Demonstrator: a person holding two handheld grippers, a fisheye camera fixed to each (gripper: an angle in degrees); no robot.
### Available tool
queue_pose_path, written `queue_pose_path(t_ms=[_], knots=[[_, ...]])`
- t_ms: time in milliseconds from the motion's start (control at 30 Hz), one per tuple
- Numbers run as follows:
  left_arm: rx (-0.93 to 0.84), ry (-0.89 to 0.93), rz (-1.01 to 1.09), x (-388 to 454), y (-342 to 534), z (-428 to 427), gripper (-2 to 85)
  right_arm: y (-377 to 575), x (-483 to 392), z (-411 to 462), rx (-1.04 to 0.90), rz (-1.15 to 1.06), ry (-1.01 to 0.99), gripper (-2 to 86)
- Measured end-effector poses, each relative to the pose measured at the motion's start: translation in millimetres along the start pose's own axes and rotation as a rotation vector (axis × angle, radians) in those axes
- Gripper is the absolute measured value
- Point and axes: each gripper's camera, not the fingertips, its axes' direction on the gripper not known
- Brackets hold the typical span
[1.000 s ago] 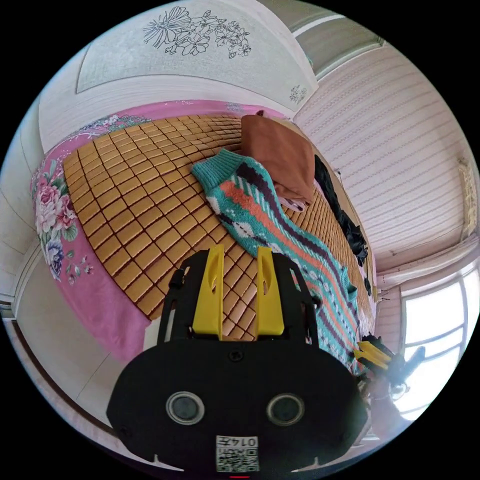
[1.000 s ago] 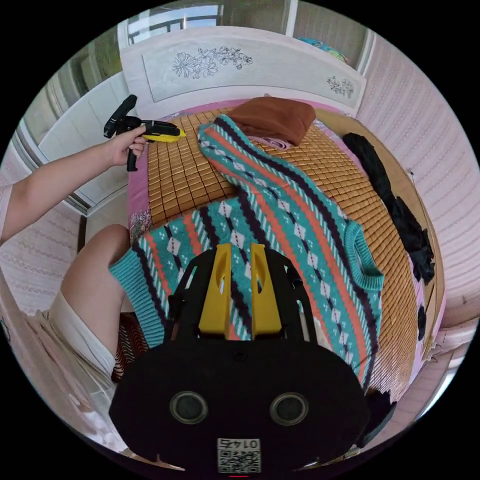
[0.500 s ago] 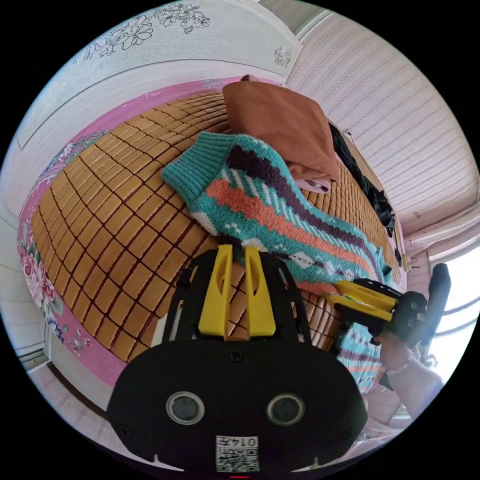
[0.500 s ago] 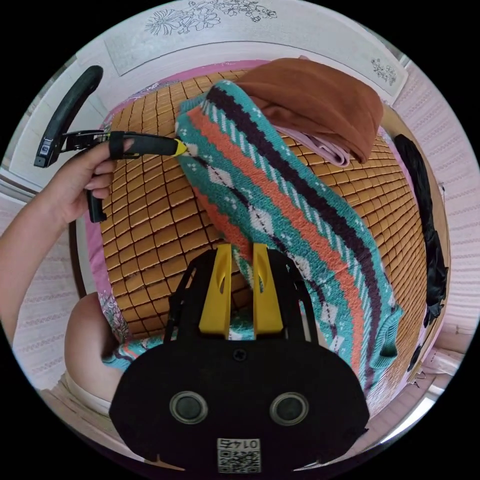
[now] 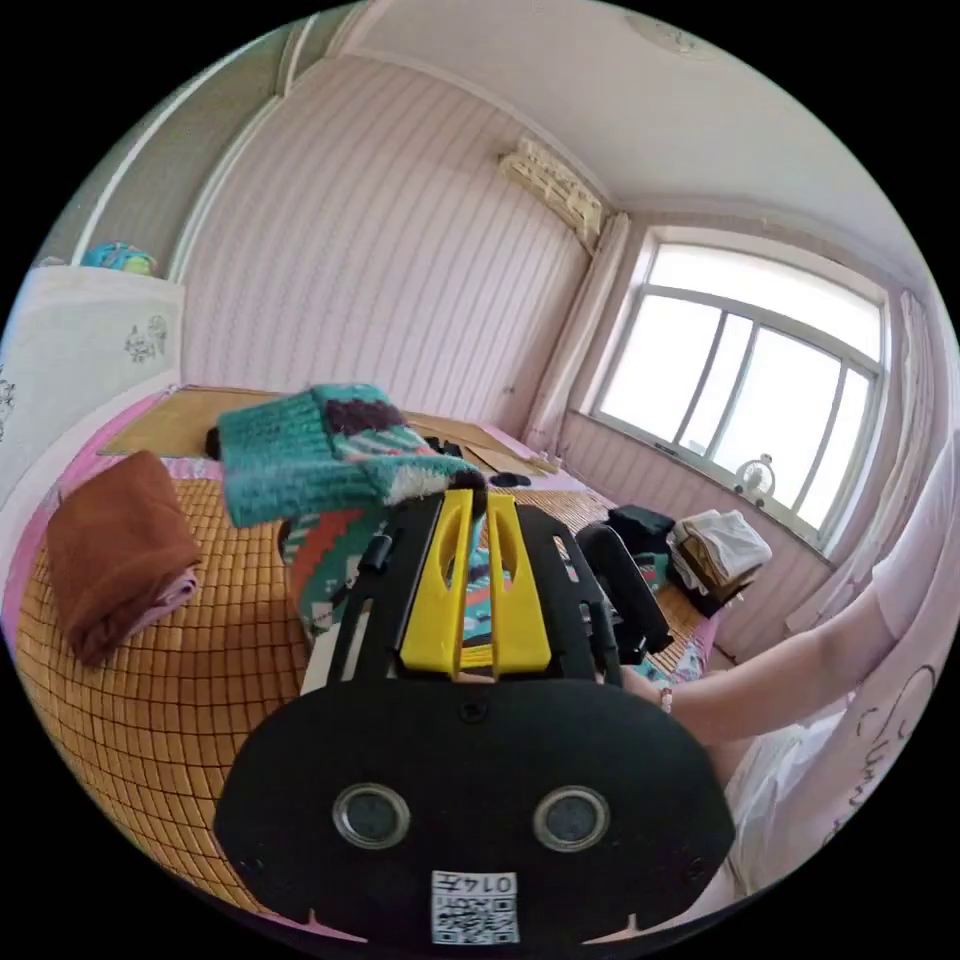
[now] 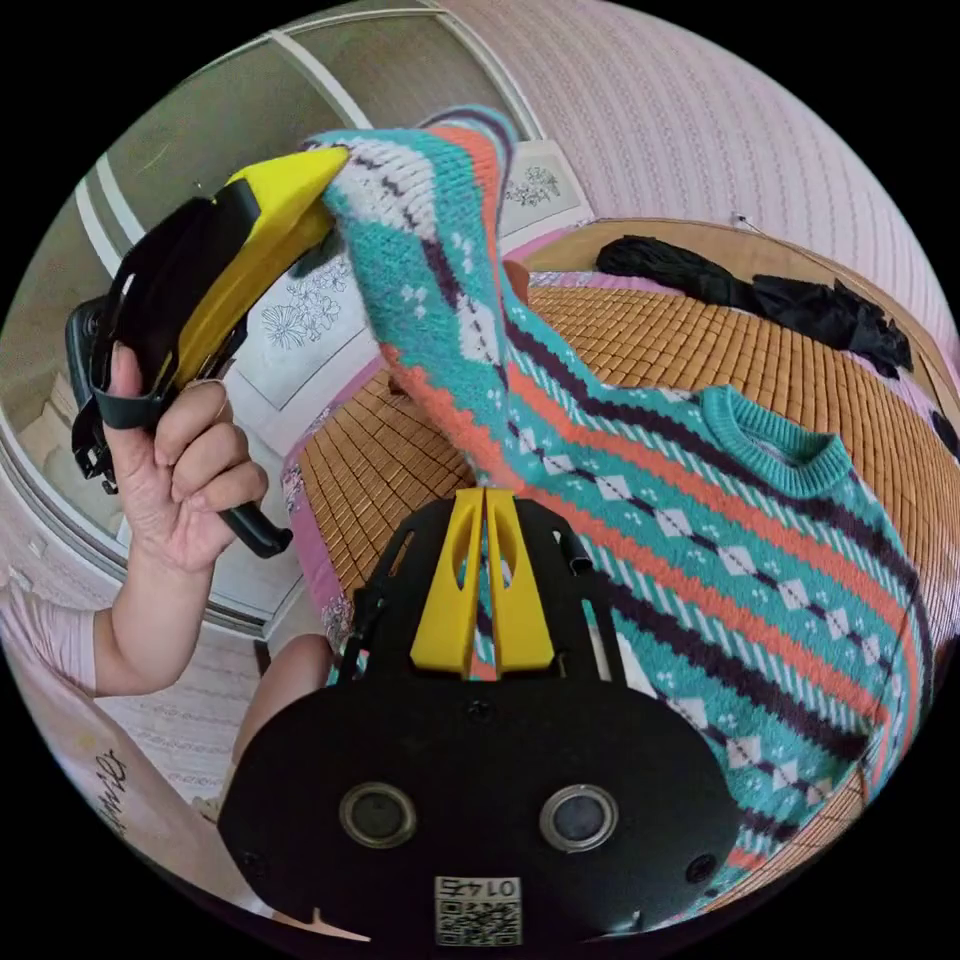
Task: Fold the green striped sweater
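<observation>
The green striped sweater (image 6: 720, 570) lies with its body spread on the bamboo mat (image 6: 620, 340), collar (image 6: 780, 445) facing up. One sleeve (image 6: 440, 260) is lifted off the mat. My left gripper (image 6: 335, 160), held in a hand, is shut on the sleeve near its cuff end. In the left gripper view the ribbed cuff (image 5: 300, 450) droops over the left gripper (image 5: 478, 497). My right gripper (image 6: 484, 495) is shut on the sleeve's lower part, close to the sweater's body.
A folded brown cloth (image 5: 110, 550) sits on the mat by the headboard (image 6: 300, 310). A black garment (image 6: 760, 290) lies along the far side of the bed. Piled clothes (image 5: 720, 545) rest under the window (image 5: 760, 390). A person's arm (image 5: 770, 680) reaches in.
Both grippers have closed on the sleeve and raised it from the mat. The left one carries the cuff end up and over toward the sweater's body. Both cameras have swung round.
</observation>
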Motion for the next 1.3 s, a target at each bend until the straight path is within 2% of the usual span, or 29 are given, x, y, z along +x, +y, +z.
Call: queue_pose_path(t_ms=[67, 167, 267, 433, 633, 833, 967, 1100, 1300], knots=[[-0.127, 0.037, -0.009, 37.2, 27.7, 48.2, 3.7, 45.1, 26.9, -19.2, -0.082, 0.064, 0.043, 3.3], [-0.212, 0.023, -0.065, 55.6, 69.4, 72.9, 4.2, 107.9, 61.7, -61.3, -0.148, 0.139, 0.130, 6.2], [-0.322, -0.066, -0.134, 48.4, 96.1, 85.8, 4.4, 143.8, 89.4, -105.5, -0.126, 0.189, 0.235, 7.8], [-0.377, -0.104, -0.213, 41.9, 93.1, 97.3, 4.6, 165.6, 131.9, -147.8, -0.102, 0.268, 0.356, 8.4], [-0.490, -0.020, -0.043, 109.9, 68.5, 159.3, 5.3, 229.3, 193.9, -213.7, 0.129, 0.537, 0.379, 10.1], [-0.645, 0.112, 0.171, 219.8, 39.6, 274.8, 8.0, 285.2, 261.2, -286.3, 0.272, 0.691, 0.552, 12.8], [-0.678, 0.087, 0.342, 288.3, 12.4, 359.0, 8.2, 314.6, 323.1, -329.5, 0.399, 0.834, 0.573, 13.5], [-0.758, 0.075, 0.349, 315.7, -5.7, 437.2, 8.4, 337.1, 383.6, -345.2, 0.475, 0.956, 0.496, 15.0], [-0.829, -0.061, 0.514, 348.9, -19.9, 526.5, 8.6, 354.1, 422.8, -350.1, 0.524, 0.942, 0.371, 11.2]])
